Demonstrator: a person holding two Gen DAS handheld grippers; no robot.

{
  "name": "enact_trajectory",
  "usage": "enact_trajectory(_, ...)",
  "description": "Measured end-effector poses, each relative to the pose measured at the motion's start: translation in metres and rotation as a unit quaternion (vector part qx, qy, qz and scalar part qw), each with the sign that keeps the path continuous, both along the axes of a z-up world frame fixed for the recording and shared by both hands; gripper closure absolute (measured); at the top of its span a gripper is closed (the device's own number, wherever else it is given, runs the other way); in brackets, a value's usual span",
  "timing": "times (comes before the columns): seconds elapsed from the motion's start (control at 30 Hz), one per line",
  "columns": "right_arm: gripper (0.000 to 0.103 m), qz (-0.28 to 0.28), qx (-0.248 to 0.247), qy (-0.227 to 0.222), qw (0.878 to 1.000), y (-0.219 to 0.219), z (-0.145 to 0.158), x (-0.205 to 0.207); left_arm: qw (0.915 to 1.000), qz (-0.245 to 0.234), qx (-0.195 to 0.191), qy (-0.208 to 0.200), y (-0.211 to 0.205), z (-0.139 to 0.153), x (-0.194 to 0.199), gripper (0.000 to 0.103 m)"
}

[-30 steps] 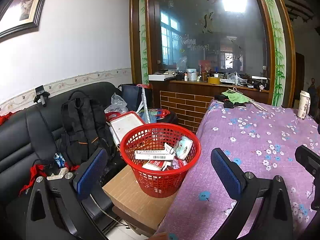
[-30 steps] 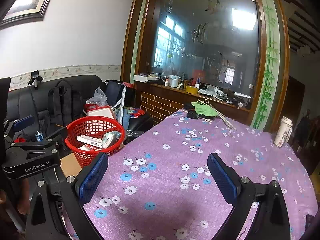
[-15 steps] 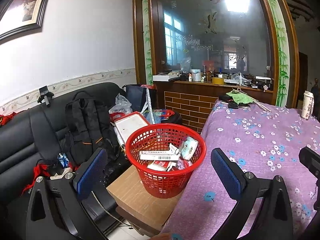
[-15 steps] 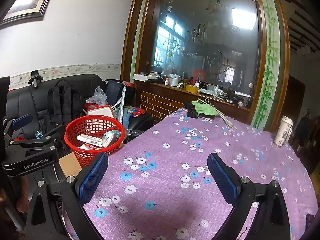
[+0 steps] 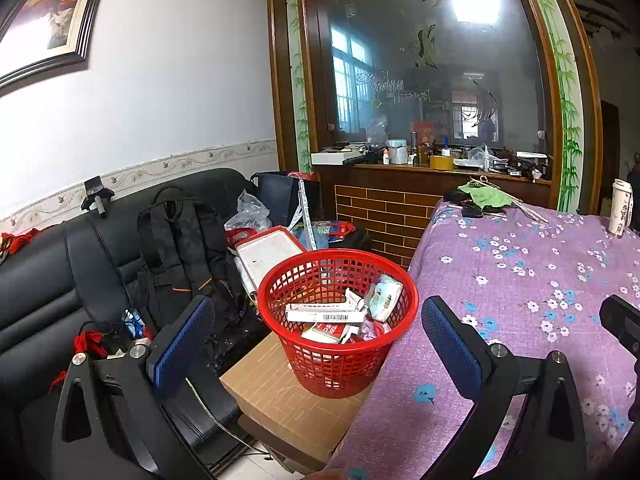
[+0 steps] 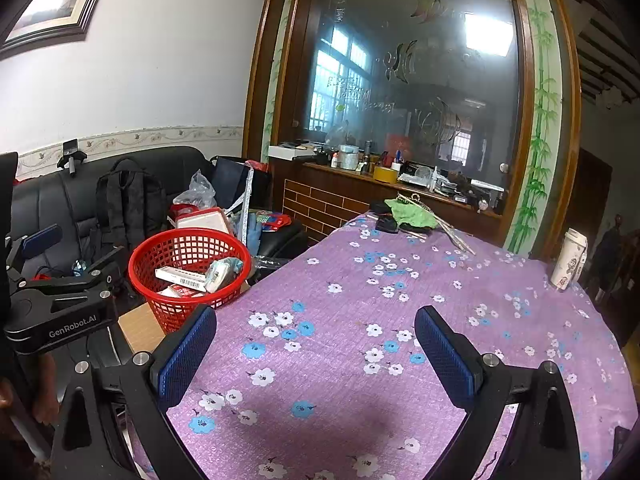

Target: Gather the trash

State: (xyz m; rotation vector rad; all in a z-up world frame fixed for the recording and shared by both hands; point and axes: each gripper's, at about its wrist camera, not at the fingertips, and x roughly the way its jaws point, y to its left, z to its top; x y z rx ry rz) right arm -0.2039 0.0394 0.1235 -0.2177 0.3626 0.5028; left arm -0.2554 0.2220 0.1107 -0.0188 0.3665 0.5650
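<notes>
Beside the table's left edge, on a cardboard box (image 5: 280, 392), stands our red mesh basket (image 5: 340, 360), upright, mouth up. It holds the trash: a long white carton with a barcode (image 5: 326, 314) lying across the basket, its long axis running left to right, a crumpled pale tissue pack (image 5: 384, 296) leaning on the right wall, and a red-and-white packet (image 5: 328, 330) underneath. We hold the left gripper (image 5: 316, 342) before the basket, fingers wide apart and empty. Our right gripper (image 6: 316, 350) hangs over the purple flowered tablecloth (image 6: 400, 300), fingers likewise spread, gripping nothing. A white tumbler (image 6: 568, 258) stands at the table's far right.
</notes>
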Motion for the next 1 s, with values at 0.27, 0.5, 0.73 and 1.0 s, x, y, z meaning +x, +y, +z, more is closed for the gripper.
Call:
enact_trajectory(0.27, 0.002, 0.000, 0.000, 0.001, 1.000, 0.000, 0.000, 0.000, 1.0000, -0.002, 0.000, 0.003, -0.001, -0.001, 0.001, 0.000)
enact_trajectory(0.5, 0.002, -0.001, 0.000, 0.004, 1.000, -0.001, -0.004, 0.000, 1.0000, -0.006, 0.000, 0.004, 0.001, -0.002, 0.000, 0.000)
enact_trajectory(0.73, 0.002, -0.003, 0.003, 0.010, 1.000, -0.004, -0.005, 0.004, 1.0000, -0.007, 0.000, 0.006, 0.002, -0.002, 0.001, 0.000)
enact_trajectory(1.0, 0.002, -0.015, 0.004, 0.021, 1.000, -0.015, -0.010, 0.012, 0.9980, -0.057, -0.018, 0.019, -0.006, 0.002, 0.016, 0.000)
